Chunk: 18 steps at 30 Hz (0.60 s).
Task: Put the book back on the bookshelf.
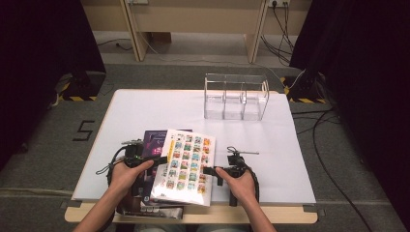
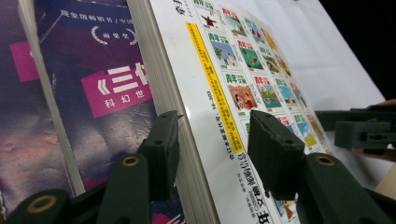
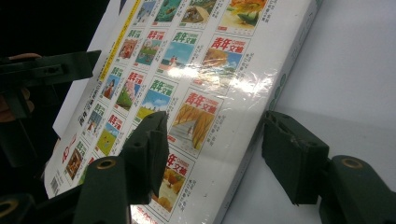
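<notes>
High view: white magazine near the table's front edge, on top of a purple book, left gripper and right gripper flanking it. Clear three-slot organizer at the far side, lots of bare table between.

Left gripper view: jaws straddling the magazine's page edge, half-wide, small gaps left, not pinching yet. Best to close squarely on the whole stack of pages, not just the cover.

Right gripper view: jaws wide around the glossy spine side, nothing gripped. Slippery wrap, so bite deep. Right side wide open for lifting; the book crowds the left.
</notes>
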### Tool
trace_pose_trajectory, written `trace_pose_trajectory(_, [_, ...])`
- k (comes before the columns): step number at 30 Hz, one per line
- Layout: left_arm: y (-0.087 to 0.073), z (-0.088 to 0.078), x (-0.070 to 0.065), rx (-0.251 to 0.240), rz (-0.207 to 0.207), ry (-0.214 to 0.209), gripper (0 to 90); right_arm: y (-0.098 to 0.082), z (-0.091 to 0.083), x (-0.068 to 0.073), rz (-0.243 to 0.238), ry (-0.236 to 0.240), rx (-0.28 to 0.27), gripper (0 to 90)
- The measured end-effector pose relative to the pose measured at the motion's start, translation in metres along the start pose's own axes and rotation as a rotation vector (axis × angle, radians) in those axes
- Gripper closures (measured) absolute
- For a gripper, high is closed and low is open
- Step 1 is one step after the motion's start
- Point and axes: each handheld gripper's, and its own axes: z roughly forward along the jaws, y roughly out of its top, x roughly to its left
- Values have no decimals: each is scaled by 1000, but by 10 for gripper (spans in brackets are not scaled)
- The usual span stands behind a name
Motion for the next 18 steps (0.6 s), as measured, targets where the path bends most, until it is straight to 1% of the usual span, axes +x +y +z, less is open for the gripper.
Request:
trace_pose_trajectory(2, [1,0,0,0,-8,-2,540,0,0,1,-1,-5,1,407])
trace_pose_trajectory(5, [3,2,3,17,-16,-6,542,0,0,1,0,-7,0,404])
trace_pose_trajectory(7, [4,5,7,16,-50,-14,541,0,0,1,0,-8,1,405])
trace_pose_trajectory(8, [5,6,7,16,-47,-18,542,0,0,1,-1,-9,1,405])
trace_pose_trajectory(11, [7,4,4,15,-34,-7,551,-1,0,2,-2,-9,-2,405])
trace_pose_trajectory(13, [8,2,3,4,-42,-5,567,-1,1,2,-7,-12,-2,400])
trace_pose_trajectory(15, [10,-3,1,-23,-56,-25,589,0,1,2,-7,-13,-1,399])
trace_pose_trajectory(16, [12,-5,-1,-39,-69,-51,602,-1,1,2,-6,-12,-2,399])
trace_pose_trajectory(17, [13,-7,-2,-46,-68,-67,604,-1,1,2,-6,-12,-3,398])
trace_pose_trajectory(18, [15,-7,-3,-46,-63,-71,605,-1,1,2,-8,-13,-4,397])
